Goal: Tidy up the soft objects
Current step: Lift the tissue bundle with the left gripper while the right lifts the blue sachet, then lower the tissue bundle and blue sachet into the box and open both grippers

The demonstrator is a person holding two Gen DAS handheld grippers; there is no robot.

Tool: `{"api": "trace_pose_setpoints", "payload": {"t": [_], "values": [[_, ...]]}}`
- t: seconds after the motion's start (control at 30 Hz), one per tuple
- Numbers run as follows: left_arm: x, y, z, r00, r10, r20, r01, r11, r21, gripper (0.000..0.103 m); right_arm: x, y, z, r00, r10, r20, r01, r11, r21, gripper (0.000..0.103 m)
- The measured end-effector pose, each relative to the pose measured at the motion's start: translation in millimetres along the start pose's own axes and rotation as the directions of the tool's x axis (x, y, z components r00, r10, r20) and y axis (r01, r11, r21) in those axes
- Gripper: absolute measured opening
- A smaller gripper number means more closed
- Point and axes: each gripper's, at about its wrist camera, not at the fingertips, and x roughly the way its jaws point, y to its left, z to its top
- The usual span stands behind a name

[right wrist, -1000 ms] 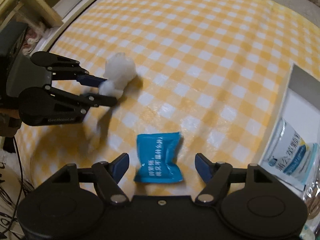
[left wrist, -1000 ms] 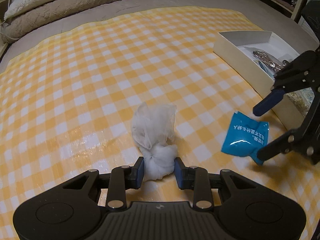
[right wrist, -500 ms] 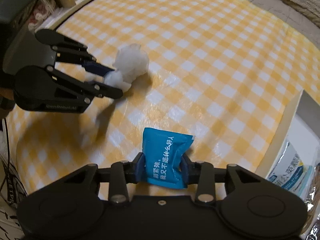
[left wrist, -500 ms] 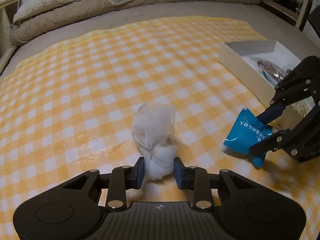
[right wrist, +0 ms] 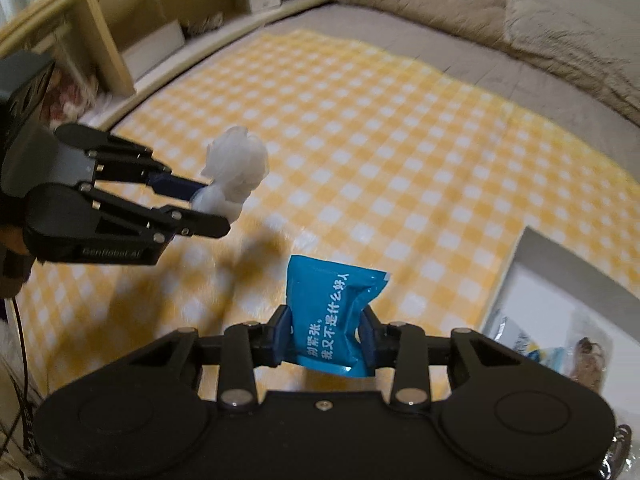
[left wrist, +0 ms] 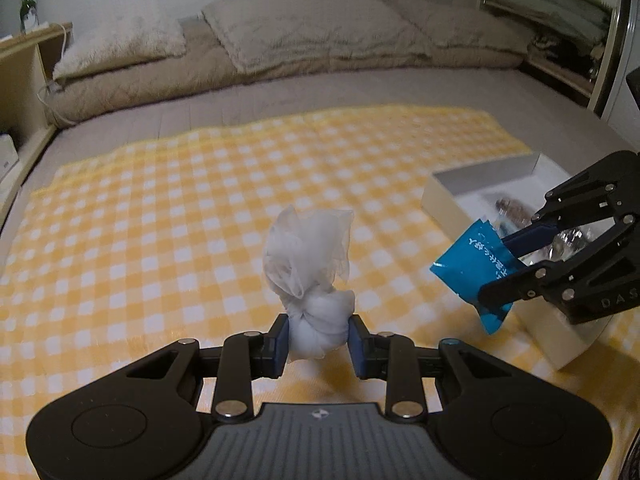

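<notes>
Left gripper clamped on the knotted lower end of a white bag, blue pads pressing both sides of the knot, loose thin plastic top flaring up past the fingers; bag is off the cloth, held in the air over its near middle. In the right wrist view the same gripper comes in from the left with the bag at its tips, shadow on the cloth below. Right gripper pinches a blue packet with white print; its jaws have just been closing and the pads now squeeze the packet's lower half, foil creased, top corner sticking up to the right. Packet also lifted clear of the cloth, near right of the bag. From the left wrist view the right gripper sits at far right with the packet tilted at its tips, just in front of a white box. Box is open, lies on the cloth's right edge, holds some wrapped items, too blurred to name. Yellow-white check cloth is spread flat on a grey bed. Further back, beige pillows along the headboard. Far left, a wooden shelf beside the bed, and a green bottle on top of it.
</notes>
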Motion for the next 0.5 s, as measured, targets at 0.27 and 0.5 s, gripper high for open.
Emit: {"api": "trace_pose_setpoints", "payload": {"t": [0.27, 0.5], "values": [[-18, -10, 18, 0.996, -0.004, 0.094, 0.007, 0.999, -0.032, 0.032, -41, -13, 2, 0.988, -0.069, 0.138, 0.065, 0.997, 0.027, 0.037], [-22, -31, 41, 0.988, -0.028, 0.154, 0.033, 0.999, -0.026, 0.032, -76, -31, 1, 0.961, -0.171, 0.218, 0.154, 0.984, 0.091, 0.037]]}}
